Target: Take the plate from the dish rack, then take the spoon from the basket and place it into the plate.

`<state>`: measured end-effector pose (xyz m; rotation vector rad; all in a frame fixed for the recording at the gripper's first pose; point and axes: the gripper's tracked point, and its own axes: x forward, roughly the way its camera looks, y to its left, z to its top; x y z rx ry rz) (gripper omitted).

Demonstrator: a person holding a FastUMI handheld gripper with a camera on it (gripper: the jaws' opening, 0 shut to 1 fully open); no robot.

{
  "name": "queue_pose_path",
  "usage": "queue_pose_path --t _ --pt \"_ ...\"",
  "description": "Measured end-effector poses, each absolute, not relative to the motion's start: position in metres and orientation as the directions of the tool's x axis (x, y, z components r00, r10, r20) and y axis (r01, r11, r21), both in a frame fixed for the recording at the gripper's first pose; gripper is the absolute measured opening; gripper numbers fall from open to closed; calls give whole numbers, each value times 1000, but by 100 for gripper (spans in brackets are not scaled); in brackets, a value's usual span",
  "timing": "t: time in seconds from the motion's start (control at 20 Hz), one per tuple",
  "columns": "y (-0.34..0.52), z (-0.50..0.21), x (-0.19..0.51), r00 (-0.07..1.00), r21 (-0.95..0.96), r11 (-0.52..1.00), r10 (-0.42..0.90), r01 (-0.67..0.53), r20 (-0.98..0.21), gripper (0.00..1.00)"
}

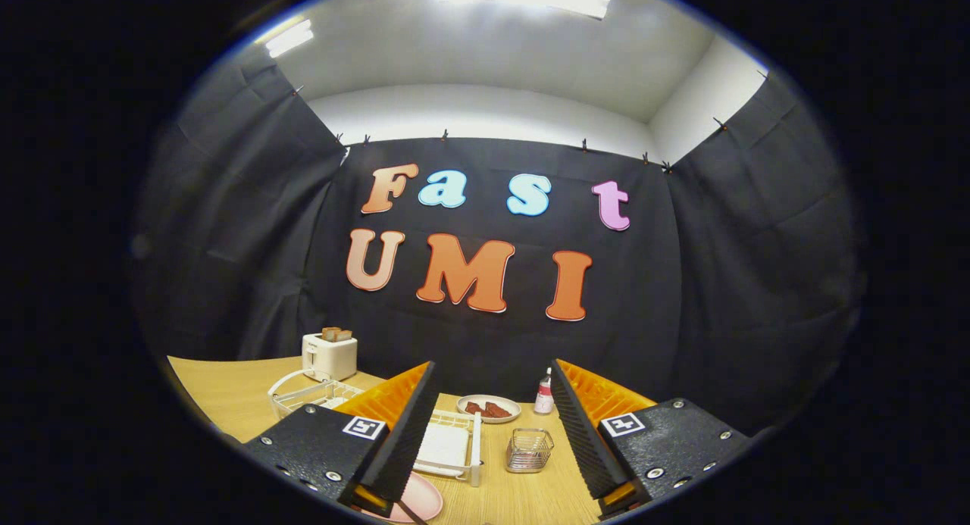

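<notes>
The tool point(492, 426) hangs above the tabletop point(220, 389) with its fingers spread wide and nothing between them; it grips neither plate nor spoon.

The pink plate point(420, 496) lies flat on the tabletop, just beside the left finger's base and partly hidden under it; a thin dark rod crosses its near edge, perhaps a handle, though I cannot tell. The white dish rack point(447, 445) sits just ahead of the left finger, and no plate is visible standing in it, so the plate step looks done; the small wire basket point(529, 449) stands between the fingers, beside the rack. Whether a spoon is in it cannot be made out; it looks bare from this angle.

Risks, as I judge them: the basket is light and open-meshed, so a finger catching its rim would tip or drag it rather than lift the spoon; a thin spoon could slip or swing out of a pinch taken off its middle; the plate lies so near the left finger that a careless descent could knock it or push it off the near edge; the rack's wall beside the basket leaves little room on that side.

Farther off, well apart from the work: a dish with brown food point(489, 408), a small bottle point(543, 392), a toaster point(329, 356) and a white wire basket point(303, 392).
</notes>
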<state>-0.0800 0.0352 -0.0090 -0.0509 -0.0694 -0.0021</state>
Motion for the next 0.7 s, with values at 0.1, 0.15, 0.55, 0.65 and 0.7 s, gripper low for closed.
queue_pose_path --t 0.1,0.15,0.55,0.65,0.7 --pt "43 -8 -81 998 -62 998 11 -7 64 88" --pt "47 -7 -82 998 -58 998 23 -19 66 89" --pt "46 3 -87 995 -14 999 32 -31 95 93" --pt "46 1 -88 995 -8 999 32 -32 91 92" --pt "46 1 -88 995 -5 999 32 -32 90 92"
